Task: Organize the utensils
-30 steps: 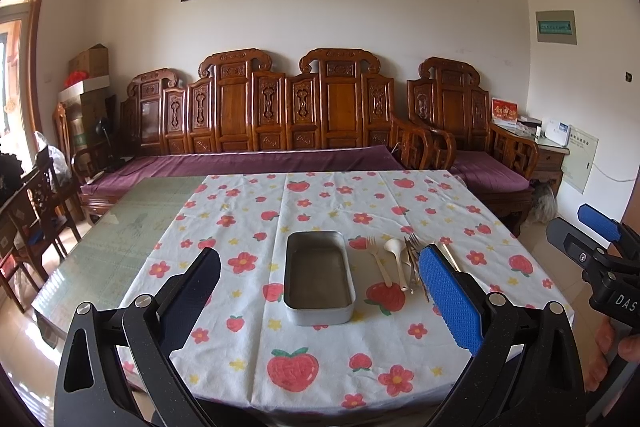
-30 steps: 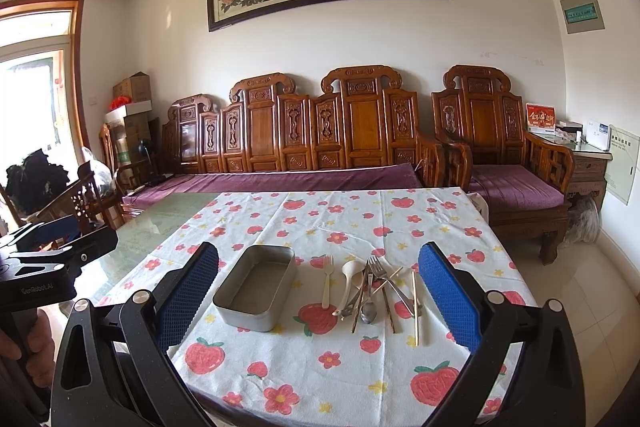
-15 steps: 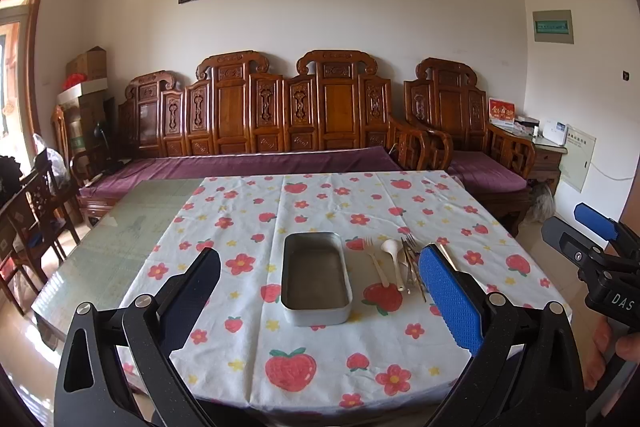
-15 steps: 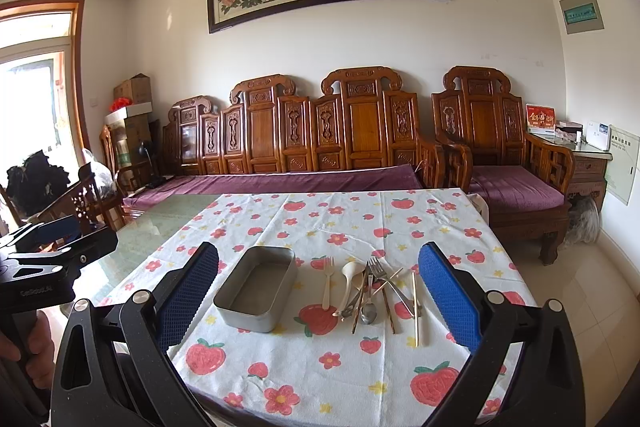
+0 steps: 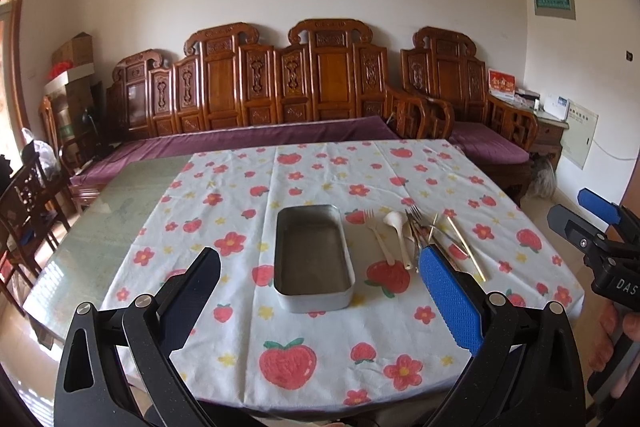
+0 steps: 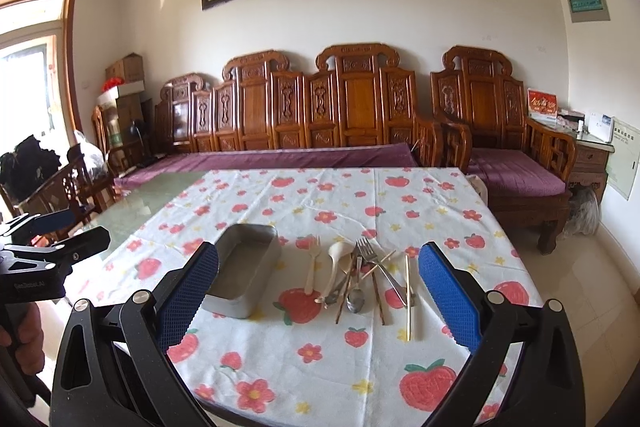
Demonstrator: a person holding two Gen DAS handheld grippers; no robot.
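An empty metal tray (image 5: 313,257) (image 6: 245,269) sits on the strawberry tablecloth (image 5: 320,347). To its right lies a loose pile of utensils (image 5: 416,239) (image 6: 360,279): a pale fork (image 6: 311,267), a pale spoon (image 6: 334,267), metal forks, a metal spoon and chopsticks (image 6: 408,295). My left gripper (image 5: 320,295) is open and empty, held above the table's near edge before the tray. My right gripper (image 6: 318,287) is open and empty, held before the utensils. Each gripper shows at the edge of the other's view.
The tablecloth (image 6: 320,367) covers the right part of a glass-topped table (image 5: 92,227). A carved wooden sofa (image 5: 280,95) with purple cushions stands behind it. Wooden chairs (image 5: 28,203) stand at the left. A side cabinet (image 6: 592,155) stands at the far right.
Both grippers have tilted down and moved a little closer to the table, so the tray and utensils look larger. Nothing on the table has moved.
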